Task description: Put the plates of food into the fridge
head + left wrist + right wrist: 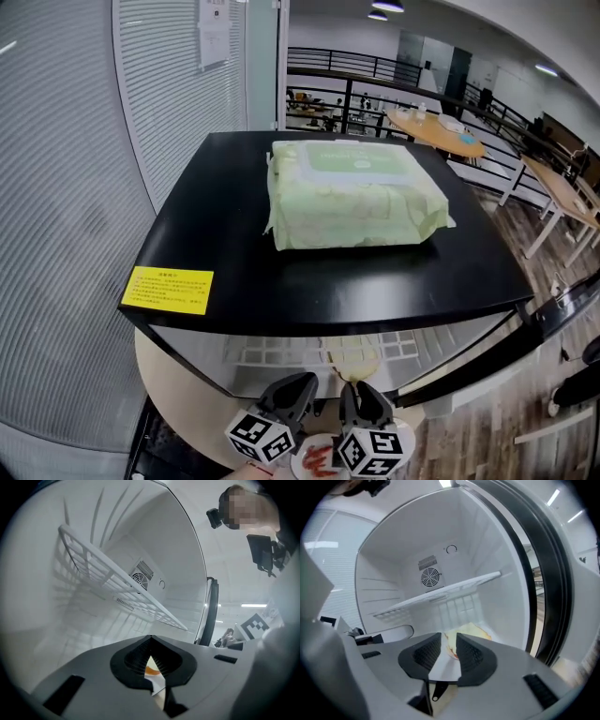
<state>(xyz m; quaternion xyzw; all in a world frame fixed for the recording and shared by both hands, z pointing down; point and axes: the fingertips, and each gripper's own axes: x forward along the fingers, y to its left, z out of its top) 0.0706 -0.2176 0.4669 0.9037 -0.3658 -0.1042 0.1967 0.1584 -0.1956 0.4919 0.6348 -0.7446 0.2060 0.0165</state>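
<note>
Down low, the left hand-held gripper [151, 640] is pinched nearly shut on the rim of a white plate [156, 682], at the mouth of the fridge [187, 555] under the wire shelf [117, 581]. The right hand-held gripper [448, 635] stands half apart, with white rim showing in the gap, apparently unclamped. Glazed ware like this is likely stiff, slick and breakable, with loose food on top, so a bare-rim hold and a level carry suit it. Smooth white plastic walls curve round, and pale food [476, 631] lies on the floor beyond
</note>
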